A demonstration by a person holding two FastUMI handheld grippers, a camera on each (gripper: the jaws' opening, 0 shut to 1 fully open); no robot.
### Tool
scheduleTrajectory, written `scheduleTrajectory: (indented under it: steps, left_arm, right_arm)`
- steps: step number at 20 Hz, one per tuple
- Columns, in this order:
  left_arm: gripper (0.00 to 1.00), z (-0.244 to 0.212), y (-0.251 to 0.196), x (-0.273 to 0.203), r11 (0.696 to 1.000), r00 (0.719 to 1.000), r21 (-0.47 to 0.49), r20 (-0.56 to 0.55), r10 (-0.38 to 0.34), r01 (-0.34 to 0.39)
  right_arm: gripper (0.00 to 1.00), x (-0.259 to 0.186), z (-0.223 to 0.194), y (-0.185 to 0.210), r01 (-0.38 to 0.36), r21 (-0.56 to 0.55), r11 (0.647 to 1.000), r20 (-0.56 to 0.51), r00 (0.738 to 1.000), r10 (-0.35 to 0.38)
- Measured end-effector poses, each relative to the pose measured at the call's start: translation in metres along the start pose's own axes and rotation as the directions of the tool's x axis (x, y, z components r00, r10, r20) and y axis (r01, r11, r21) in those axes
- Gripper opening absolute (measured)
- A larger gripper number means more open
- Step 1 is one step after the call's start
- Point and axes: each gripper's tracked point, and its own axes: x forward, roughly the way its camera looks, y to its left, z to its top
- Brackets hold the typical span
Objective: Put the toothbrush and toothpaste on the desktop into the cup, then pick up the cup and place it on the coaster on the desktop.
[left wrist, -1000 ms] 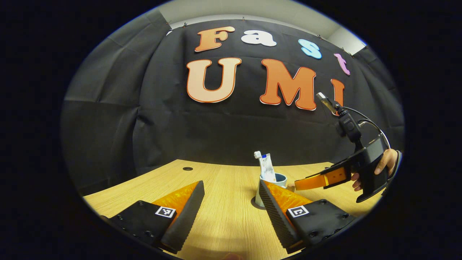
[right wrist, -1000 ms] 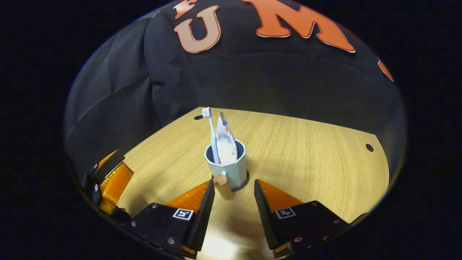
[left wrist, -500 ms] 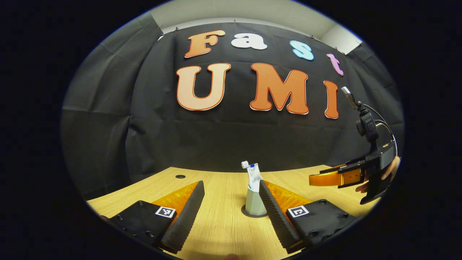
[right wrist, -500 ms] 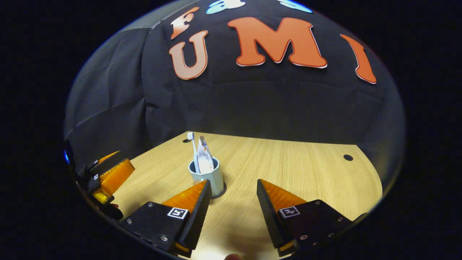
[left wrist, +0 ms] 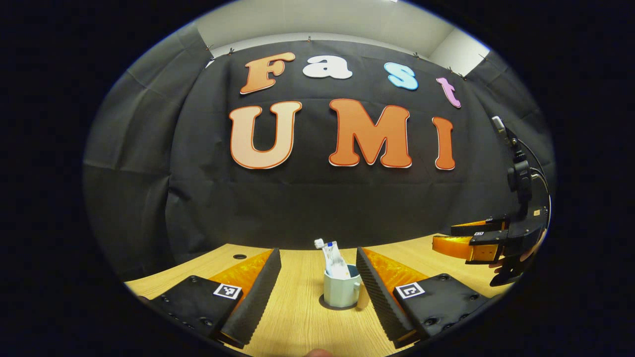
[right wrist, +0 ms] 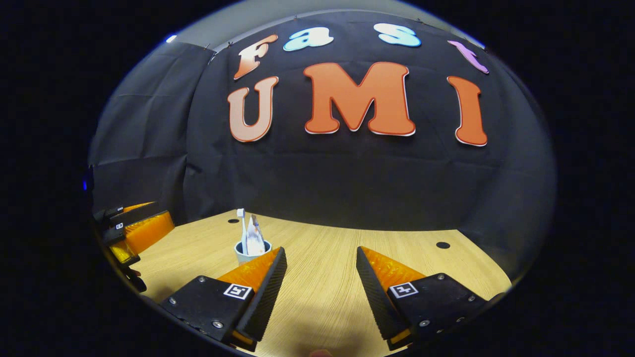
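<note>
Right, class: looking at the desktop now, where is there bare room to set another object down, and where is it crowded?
Bare wood lies on the desktop right of the cup, out to the small hole, and between the right gripper fingers. It is crowded around the cup on its coaster, holding toothbrush and toothpaste.

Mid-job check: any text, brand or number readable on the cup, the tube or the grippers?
toothpaste: print on the tube, too small and blurred to read.
cup: no text seen.
left gripper and right gripper: square coded markers, patterns only, no words.
</note>
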Motion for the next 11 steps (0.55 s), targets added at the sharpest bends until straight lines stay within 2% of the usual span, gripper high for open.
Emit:
scheduleTrajectory:
  steps: [5,6,7,11]
  left_arm:
    - [0.98,0.015,-0.017,-0.002,1.000,0.999,-0.007,0.049,-0.020,0.020]
    - [0.95,0.018,-0.019,-0.002,1.000,0.998,-0.003,0.060,-0.021,0.022]
    - [0.98,0.021,-0.022,-0.002,1.000,0.997,-0.004,0.073,-0.022,0.022]
    - [0.96,0.029,-0.030,-0.007,1.000,0.994,-0.023,0.106,-0.020,0.022]
  right_arm:
    - [0.86,-0.018,0.006,-0.017,0.030,0.000,1.000,0.075,0.997,-0.030]
    - [0.86,-0.023,0.007,-0.018,0.029,0.002,1.000,0.089,0.996,-0.029]
    - [0.86,-0.026,0.009,-0.020,0.032,0.001,0.999,0.101,0.994,-0.032]
    - [0.86,-0.037,0.008,-0.025,0.057,-0.012,0.998,0.118,0.992,-0.055]
